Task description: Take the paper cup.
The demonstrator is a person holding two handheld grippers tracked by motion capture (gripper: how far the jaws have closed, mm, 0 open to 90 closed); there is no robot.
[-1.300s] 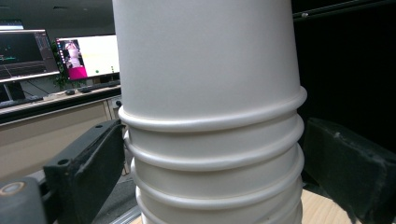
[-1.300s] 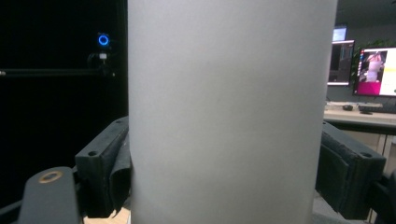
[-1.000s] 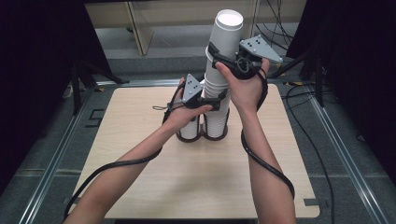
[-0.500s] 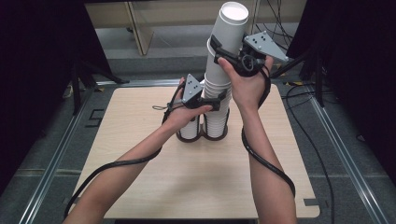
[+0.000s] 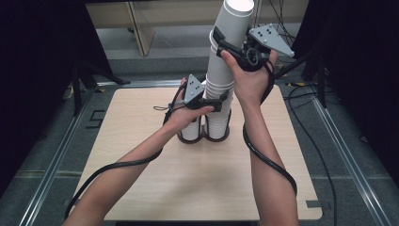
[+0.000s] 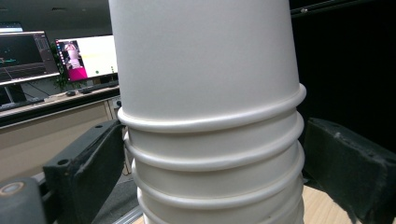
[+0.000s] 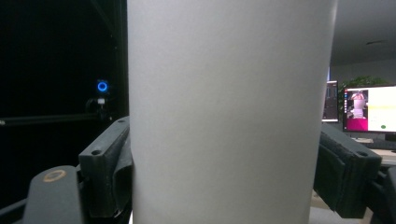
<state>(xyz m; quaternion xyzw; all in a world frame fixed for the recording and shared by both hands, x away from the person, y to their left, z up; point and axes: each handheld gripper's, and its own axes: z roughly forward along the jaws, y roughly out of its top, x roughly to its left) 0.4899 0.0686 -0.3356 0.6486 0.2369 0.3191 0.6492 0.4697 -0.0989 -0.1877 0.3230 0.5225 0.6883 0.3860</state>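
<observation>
A tall stack of upside-down white paper cups (image 5: 219, 117) stands on the wooden table (image 5: 141, 165), with a second short stack (image 5: 190, 133) beside it in a dark holder (image 5: 207, 140). My left gripper (image 5: 220, 101) is shut on the ribbed rims of the lower stack (image 6: 210, 154), one jaw on each side. My right gripper (image 5: 227, 44) is higher up, shut on the smooth wall of the upper cups (image 5: 233, 28) (image 7: 229, 112). Its jaws have just been closing on that wall. The upper cups lean slightly right and are still nested in the stack.
Black cables trail from both grippers across the table. Metal rails (image 5: 343, 155) run along the table's sides. Monitors on a desk (image 6: 56, 56) stand far behind. Dark stands and cables crowd the back right corner (image 5: 306, 56).
My right gripper and the upper cups have risen a little out of the stack. The left gripper and lower stack stayed put.
</observation>
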